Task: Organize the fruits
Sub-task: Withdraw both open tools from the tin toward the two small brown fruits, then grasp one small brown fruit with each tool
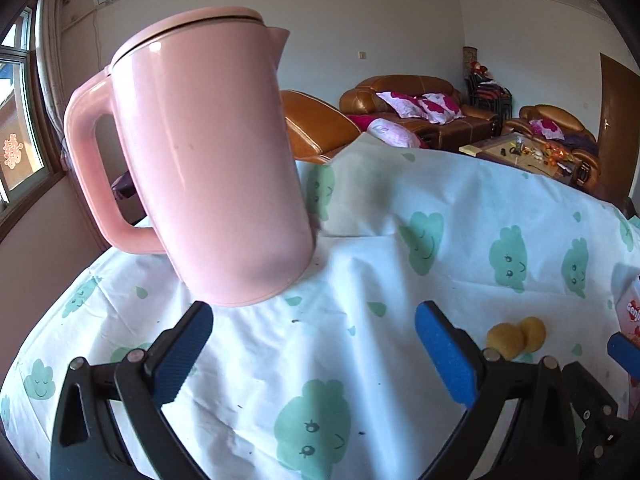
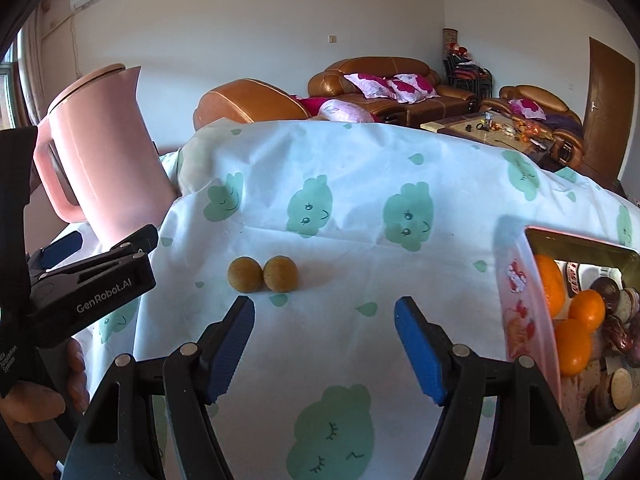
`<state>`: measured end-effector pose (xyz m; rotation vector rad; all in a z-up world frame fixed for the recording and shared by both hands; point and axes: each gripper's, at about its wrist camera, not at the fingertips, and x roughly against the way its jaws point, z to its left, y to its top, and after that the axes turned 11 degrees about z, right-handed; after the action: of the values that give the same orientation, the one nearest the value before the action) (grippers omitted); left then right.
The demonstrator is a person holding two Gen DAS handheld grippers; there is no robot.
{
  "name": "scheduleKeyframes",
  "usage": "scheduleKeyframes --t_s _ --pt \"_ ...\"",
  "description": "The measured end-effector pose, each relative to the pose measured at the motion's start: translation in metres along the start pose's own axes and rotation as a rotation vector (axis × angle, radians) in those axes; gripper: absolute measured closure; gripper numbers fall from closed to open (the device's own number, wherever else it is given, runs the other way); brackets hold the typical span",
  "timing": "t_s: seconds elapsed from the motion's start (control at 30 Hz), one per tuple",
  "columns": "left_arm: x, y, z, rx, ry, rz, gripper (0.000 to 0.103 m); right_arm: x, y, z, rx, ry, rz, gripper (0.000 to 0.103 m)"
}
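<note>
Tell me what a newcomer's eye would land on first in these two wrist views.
The big pink kettle dominates, standing at the left of the cloud-print tablecloth, right ahead of the open left gripper. Next come two small brownish-yellow fruits side by side in the middle of the cloth, just beyond the open right gripper. At the right edge sits a pink box holding bright oranges among dark round items.

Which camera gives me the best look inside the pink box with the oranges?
The right wrist view. There the pink box sits open at the right edge, with oranges and round dark snacks visible inside. The left wrist view catches only a sliver of its outer wall at the right edge.
</note>
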<state>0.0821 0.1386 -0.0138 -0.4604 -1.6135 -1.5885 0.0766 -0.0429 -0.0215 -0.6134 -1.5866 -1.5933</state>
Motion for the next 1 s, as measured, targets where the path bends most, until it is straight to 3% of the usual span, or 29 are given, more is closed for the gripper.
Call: scheduleKeyframes --t_s 0.07,0.17,0.2,0.37,0.5,0.53,0.6,0.63,0.73,0.87,1.0 --pt "-0.003 0.0 0.003 0.016 -0.01 0.016 0.0 -0.008 0.007 0.007 0.023 -0.008 0.014 0.032" --pt "-0.007 0.0 0.005 0.022 -0.023 0.037 0.0 -0.028 0.018 0.013 0.042 -0.036 0.084 0.053" --pt "-0.007 0.0 0.005 0.024 -0.029 0.043 0.0 -0.034 0.02 0.013 0.039 -0.021 0.108 0.056" --pt "-0.008 0.003 0.009 0.04 -0.059 0.06 0.0 -0.046 0.028 0.014 0.032 0.039 0.144 0.056" --pt "-0.01 0.003 0.008 0.028 -0.066 0.064 0.0 -0.054 0.036 0.018 0.039 0.038 0.148 0.056" --pt "-0.011 0.004 0.009 0.025 -0.067 0.064 0.0 -0.056 0.037 0.02 0.045 0.028 0.15 0.059" --pt "-0.013 0.005 0.008 0.02 -0.069 0.061 0.0 -0.056 0.036 0.023 0.052 0.0 0.15 0.076" --pt "-0.013 0.006 0.008 0.015 -0.073 0.056 0.0 -0.055 0.036 0.023 0.052 -0.003 0.149 0.076" --pt "-0.01 0.006 0.002 -0.008 -0.115 0.039 0.001 -0.046 0.03 0.016 0.016 -0.012 0.123 0.076" --pt "-0.001 0.006 -0.017 -0.071 -0.209 0.014 0.001 -0.016 0.017 0.002 -0.042 -0.037 0.01 0.076" --pt "0.0 0.009 -0.042 -0.099 -0.309 0.067 0.001 0.006 0.002 -0.009 -0.064 -0.087 -0.047 0.076"
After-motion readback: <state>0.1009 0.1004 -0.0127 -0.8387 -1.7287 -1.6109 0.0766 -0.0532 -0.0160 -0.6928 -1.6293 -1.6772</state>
